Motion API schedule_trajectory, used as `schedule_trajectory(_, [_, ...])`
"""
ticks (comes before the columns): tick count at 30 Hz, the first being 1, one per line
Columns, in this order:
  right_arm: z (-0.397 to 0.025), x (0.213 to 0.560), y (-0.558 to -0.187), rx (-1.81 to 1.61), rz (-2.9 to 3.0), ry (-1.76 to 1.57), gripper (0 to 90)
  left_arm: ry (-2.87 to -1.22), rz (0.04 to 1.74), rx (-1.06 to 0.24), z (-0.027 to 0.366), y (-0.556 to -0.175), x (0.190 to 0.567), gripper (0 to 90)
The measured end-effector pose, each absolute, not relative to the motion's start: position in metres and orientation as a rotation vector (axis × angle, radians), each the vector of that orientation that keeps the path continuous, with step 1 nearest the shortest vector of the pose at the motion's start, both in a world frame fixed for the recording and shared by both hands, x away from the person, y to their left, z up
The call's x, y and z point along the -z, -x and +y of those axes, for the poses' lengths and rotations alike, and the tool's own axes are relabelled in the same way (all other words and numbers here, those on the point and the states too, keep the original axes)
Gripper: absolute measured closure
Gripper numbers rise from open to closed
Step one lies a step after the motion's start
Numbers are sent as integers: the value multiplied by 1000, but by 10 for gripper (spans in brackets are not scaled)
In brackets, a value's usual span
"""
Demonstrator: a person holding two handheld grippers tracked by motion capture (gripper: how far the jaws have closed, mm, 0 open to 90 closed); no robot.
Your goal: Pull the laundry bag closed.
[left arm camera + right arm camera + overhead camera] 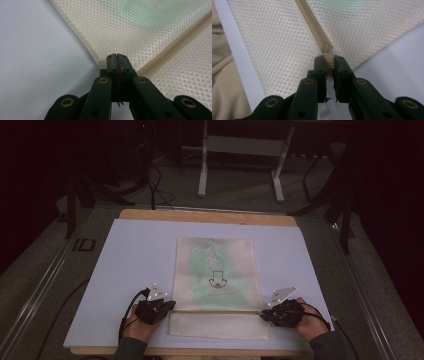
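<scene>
1. Left tool (117, 58): jaws pressed together on the edge of the mesh laundry bag (140, 27), at the end of its beige zipper (175, 40). In the high view this tool (167, 306) sits at the bag's left edge, level with the zipper line.
2. Right tool (329, 62): jaws drawn narrow around the zipper slider (327, 53), which stands between the two tips. In the high view it (264, 315) meets the bag's right edge at the same zipper line.
3. Hands: the left hand (137, 324) and right hand (311, 324) enter from the near edge, each gripping its tool, a cable trailing from each.
4. Mesh laundry bag (216, 287): cream, flat, lying near the middle of the worktop towards the near edge. A green garment (202, 270) shows through the mesh, and a small black printed mark (217, 281) sits on the bag's centre.
5. Zipper (315, 27): runs across the bag from one side to the other, closed along its visible length, with a band of mesh lying nearer the person.
6. Worktop (130, 255): covered by a pale lavender sheet; a wooden edge (200, 216) shows at the far side.
7. Surroundings: a white frame stand (240, 155) on dark carpet behind the worktop.
</scene>
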State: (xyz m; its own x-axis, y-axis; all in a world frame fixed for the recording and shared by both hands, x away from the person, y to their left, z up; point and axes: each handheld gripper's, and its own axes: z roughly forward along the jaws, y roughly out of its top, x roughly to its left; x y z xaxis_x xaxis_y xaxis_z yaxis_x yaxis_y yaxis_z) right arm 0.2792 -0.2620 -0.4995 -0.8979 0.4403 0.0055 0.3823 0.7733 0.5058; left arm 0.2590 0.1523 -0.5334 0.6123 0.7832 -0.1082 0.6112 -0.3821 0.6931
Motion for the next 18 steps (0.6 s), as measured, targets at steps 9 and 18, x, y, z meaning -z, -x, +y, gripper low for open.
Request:
schedule_trajectory(9, [-265, 503, -281, -788, 2850, -677, 771, -2101, 1089, -281, 155, -259, 534, 866])
schedule_trajectory(18, [-275, 503, -288, -908, 2751, -788, 515, -2114, 1057, -314, 154, -256, 533, 819])
